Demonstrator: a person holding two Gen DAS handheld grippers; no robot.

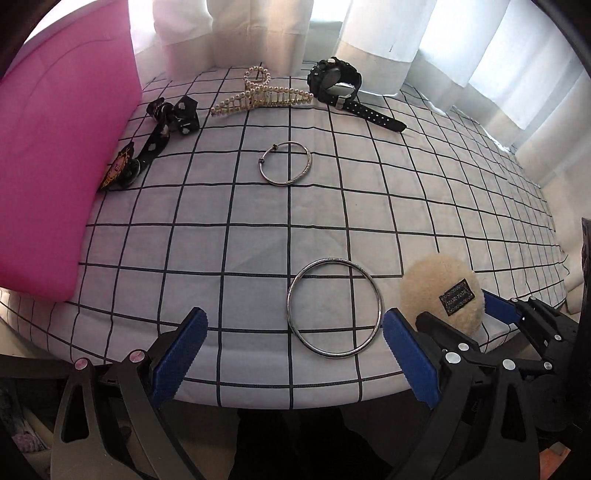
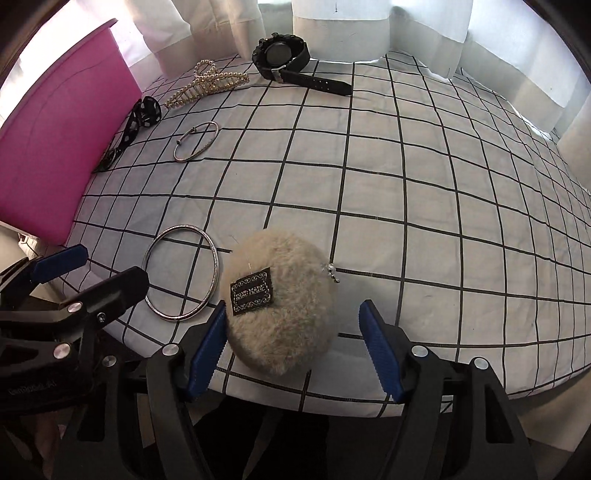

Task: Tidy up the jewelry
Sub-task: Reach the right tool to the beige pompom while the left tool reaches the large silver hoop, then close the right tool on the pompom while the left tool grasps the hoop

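Two grippers hang over the near edge of a checked cloth [image 1: 258, 229], both with jaws spread wide and gripping nothing. Taking the fluffy pouch [image 2: 280, 306] as the landmark: the right gripper [image 2: 293, 341] straddles its near half, blue pads on either side, the left-hand pad just at the fur and the right-hand pad clear of it, so the pouch lies between the jaws unpressed. A small silver charm [image 2: 331, 271] lies at the pouch's far right edge. Just left of the pouch lies a large bangle [image 1: 334, 308], flat on the cloth, and the left gripper [image 1: 293, 360] hovers at the bangle's near side, not touching it. Farther back and left of the pouch lies a smaller bangle [image 1: 286, 164] with a knotted closure. Beyond that, left of the pouch and against a pink box [image 1: 62, 158], sits a black dotted bow [image 1: 166, 125] with a round badge at its near end. At the far edge, well behind the pouch, a pearl hair claw [image 1: 260, 94] lies beside a black watch [image 1: 338, 86], its strap stretched out to the right, below white curtains [image 1: 380, 33].
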